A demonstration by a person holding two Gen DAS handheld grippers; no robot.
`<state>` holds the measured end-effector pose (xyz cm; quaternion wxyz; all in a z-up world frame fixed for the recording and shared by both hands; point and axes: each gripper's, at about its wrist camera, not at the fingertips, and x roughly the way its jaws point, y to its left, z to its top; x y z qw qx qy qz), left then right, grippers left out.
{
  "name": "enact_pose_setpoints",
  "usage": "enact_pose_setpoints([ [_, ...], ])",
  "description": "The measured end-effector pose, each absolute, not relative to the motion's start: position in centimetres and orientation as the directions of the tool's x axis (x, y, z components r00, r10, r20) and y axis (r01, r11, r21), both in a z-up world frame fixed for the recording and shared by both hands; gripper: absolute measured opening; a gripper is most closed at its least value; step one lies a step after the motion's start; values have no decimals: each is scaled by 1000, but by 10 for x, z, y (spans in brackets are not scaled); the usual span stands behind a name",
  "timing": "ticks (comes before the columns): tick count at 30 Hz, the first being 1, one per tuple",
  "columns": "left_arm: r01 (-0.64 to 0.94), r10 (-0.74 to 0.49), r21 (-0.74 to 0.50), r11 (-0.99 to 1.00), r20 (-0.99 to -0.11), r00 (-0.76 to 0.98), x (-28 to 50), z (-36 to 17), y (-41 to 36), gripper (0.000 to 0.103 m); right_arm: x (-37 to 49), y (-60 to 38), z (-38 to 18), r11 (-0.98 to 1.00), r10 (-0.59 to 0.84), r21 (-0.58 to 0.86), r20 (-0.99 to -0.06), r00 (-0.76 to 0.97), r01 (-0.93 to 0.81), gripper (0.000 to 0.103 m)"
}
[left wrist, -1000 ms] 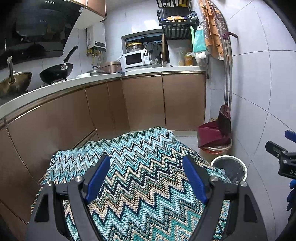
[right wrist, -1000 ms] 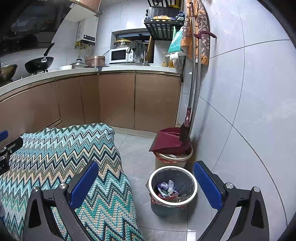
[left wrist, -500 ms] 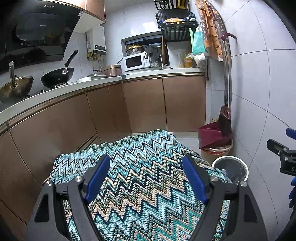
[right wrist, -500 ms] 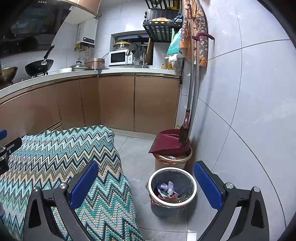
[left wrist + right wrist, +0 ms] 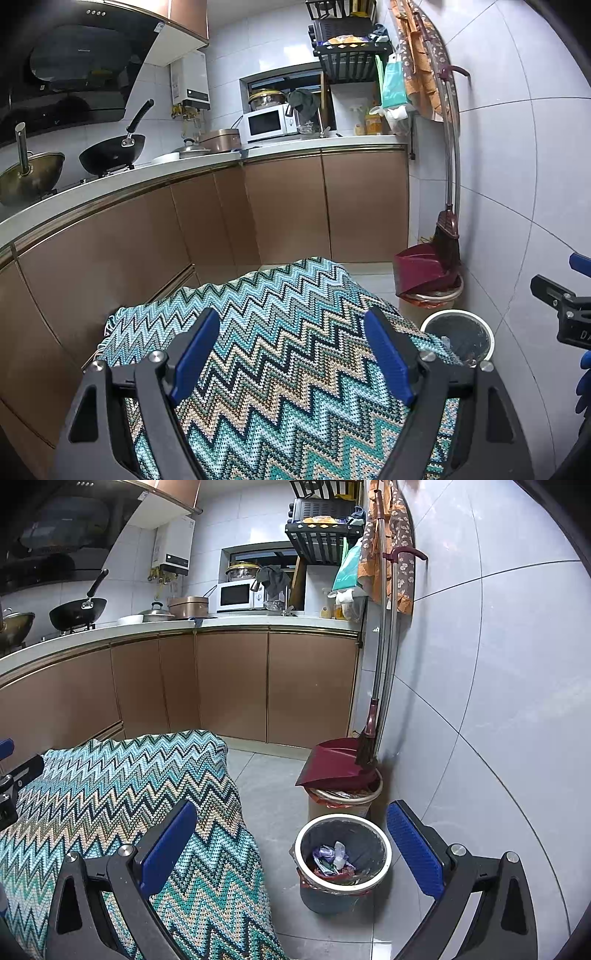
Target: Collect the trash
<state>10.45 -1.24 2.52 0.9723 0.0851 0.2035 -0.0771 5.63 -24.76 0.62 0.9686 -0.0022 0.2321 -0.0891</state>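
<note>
Trash sat in the bin.
You lifted both cameras slightly; left gripper and right gripper stayed spread, empty.

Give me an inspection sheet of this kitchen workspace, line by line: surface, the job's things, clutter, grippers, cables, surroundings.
Surface: zigzag-patterned cloth draped over a raised surface; no trash seen on it.
Job's things: grey trash bin on the floor beside the cloth, wrappers inside; second bin behind it, with a red dustpan resting on it.
Clutter: broom leaning at the wall.
Grippers: left gripper open, empty, over the cloth; right gripper open, empty, framing the grey bin.
Cables: nothing seen.
Surroundings: countertop with wok and microwave; brown cabinets; tiled wall.
</note>
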Motion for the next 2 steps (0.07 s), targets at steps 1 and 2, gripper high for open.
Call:
enact_pose_setpoints([
  [1, 187, -118, 131, 974, -411, 904, 105, 25, -12, 79, 56, -248, 6, 984, -174, -45, -449, 877, 172, 103],
  [2, 188, -119, 129, 974, -412, 903, 105, 25, -12, 79, 57, -248, 7, 984, -174, -45, -449, 876, 172, 103],
])
